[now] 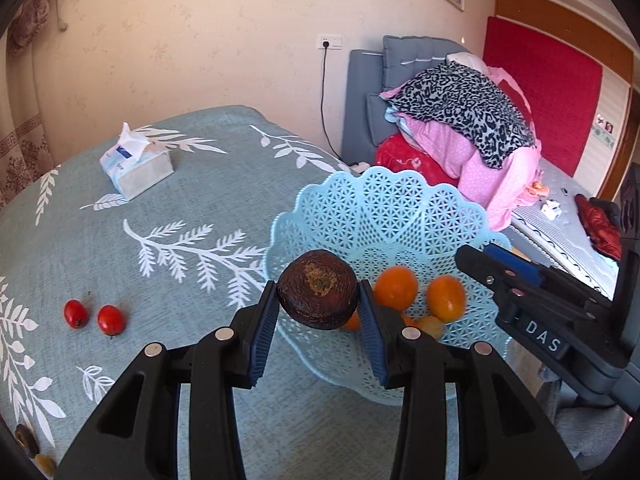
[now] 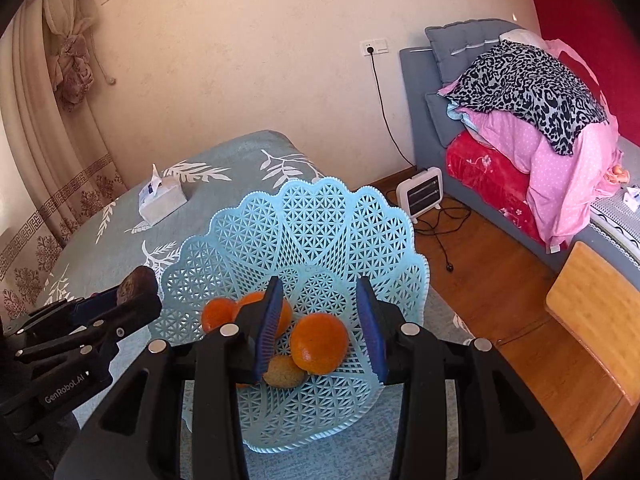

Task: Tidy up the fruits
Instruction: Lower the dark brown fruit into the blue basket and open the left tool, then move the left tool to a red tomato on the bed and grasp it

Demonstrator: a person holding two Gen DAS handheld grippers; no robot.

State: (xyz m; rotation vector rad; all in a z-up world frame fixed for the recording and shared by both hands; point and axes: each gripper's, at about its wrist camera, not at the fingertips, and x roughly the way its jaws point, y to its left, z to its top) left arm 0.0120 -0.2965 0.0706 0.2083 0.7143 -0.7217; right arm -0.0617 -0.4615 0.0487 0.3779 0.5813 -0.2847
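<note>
My left gripper (image 1: 318, 300) is shut on a dark brown round fruit (image 1: 318, 294) and holds it above the near left rim of the light blue lattice basket (image 1: 380, 208). The fruit also shows in the right wrist view (image 2: 136, 282). The basket (image 2: 320, 220) holds oranges (image 2: 319, 343) and a small brown fruit (image 2: 284, 372). My right gripper (image 2: 320, 320) is open and empty, hovering over the basket's inside. Two red cherry tomatoes (image 1: 94, 317) lie on the teal tablecloth (image 1: 160, 280) at the left.
A tissue box (image 1: 136, 168) stands at the back of the table. More small fruits (image 1: 34, 448) lie at the near left edge. A sofa with piled bedding (image 1: 460, 120) is behind; a white heater (image 2: 420, 192) and cables lie on the wood floor.
</note>
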